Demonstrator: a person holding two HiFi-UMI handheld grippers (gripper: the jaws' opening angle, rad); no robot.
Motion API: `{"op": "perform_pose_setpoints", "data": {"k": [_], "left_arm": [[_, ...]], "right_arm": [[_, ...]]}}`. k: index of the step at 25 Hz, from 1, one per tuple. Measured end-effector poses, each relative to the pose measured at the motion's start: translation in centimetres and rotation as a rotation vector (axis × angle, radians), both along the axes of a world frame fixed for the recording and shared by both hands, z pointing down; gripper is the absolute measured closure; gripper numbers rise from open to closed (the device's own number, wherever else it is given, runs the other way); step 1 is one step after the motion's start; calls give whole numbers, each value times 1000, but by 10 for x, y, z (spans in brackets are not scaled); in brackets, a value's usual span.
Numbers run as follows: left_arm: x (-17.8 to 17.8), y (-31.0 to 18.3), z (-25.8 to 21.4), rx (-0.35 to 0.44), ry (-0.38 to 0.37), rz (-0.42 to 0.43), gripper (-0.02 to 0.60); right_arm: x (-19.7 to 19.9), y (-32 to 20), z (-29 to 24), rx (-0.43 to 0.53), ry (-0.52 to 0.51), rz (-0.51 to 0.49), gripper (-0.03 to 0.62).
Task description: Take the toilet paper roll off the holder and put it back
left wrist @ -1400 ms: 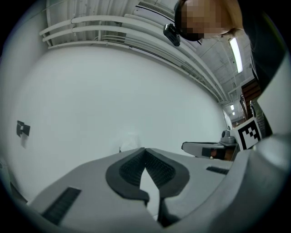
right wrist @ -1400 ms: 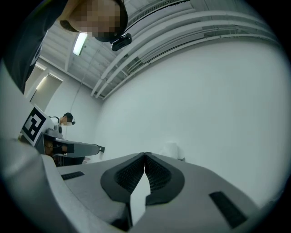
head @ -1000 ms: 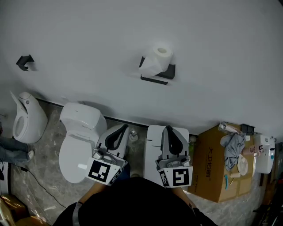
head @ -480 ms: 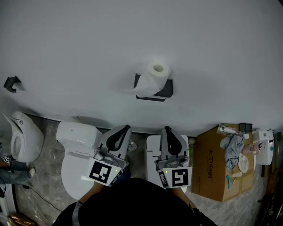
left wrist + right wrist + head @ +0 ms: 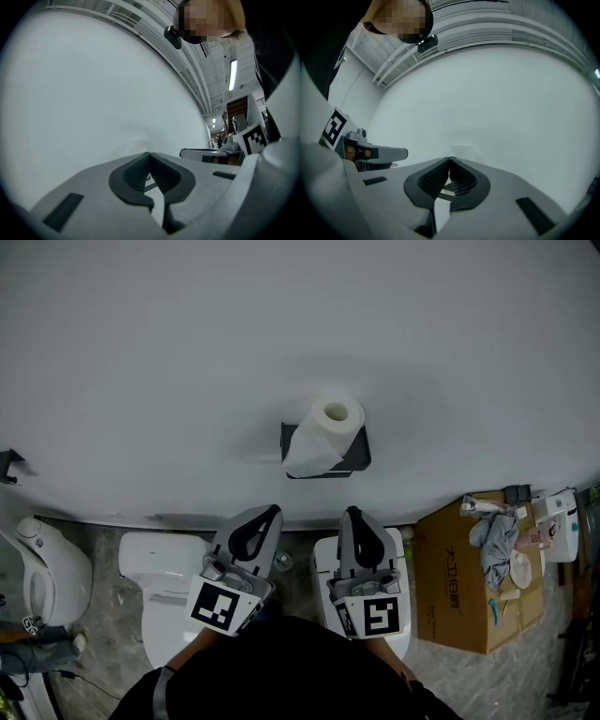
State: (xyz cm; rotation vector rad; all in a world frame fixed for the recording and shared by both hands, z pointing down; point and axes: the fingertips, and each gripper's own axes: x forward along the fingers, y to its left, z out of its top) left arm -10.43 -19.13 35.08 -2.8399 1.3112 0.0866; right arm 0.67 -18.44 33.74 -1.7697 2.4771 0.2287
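Two empty grippers, jaws fully together: we're holding the left gripper (image 5: 265, 514) and right gripper (image 5: 352, 514) low at bottom centre, pre-approach, since the toilet paper roll (image 5: 328, 430) is sitting on its holder (image 5: 358, 457) mid-frame, well apart.

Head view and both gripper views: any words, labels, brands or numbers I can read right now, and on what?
No text is readable in any view.
cardboard box: print, if any, too small and dim to read.
left gripper and right gripper: their cubes carry black-and-white square markers only, no letters.
toilet paper roll and holder: blank.
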Motion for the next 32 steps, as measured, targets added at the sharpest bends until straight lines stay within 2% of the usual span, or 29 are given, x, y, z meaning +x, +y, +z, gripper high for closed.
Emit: {"op": "perform_pose_setpoints", "data": {"k": [7, 12, 16, 20, 23, 28, 32], "left_arm": [[2, -26, -4, 7, -9, 96, 575], [3, -37, -8, 34, 22, 126, 575], [3, -39, -1, -2, 5, 134, 575], [6, -39, -6, 22, 25, 142, 575], [5, -43, -1, -12, 12, 131, 575], [6, -47, -4, -12, 13, 118, 575], [14, -54, -7, -8, 14, 107, 575]], "right_arm": [[-6, -16, -7, 42, -11, 68, 571], [-5, -21, 0, 14, 6, 103, 571], [-5, -21, -1, 12, 7, 114, 571], [-6, -25, -3, 14, 20, 100, 571], [-7, -31, -3, 4, 25, 90, 571], [-10, -39, -11, 24, 31, 60, 571], [-8, -48, -3, -20, 72, 18, 571]]}}
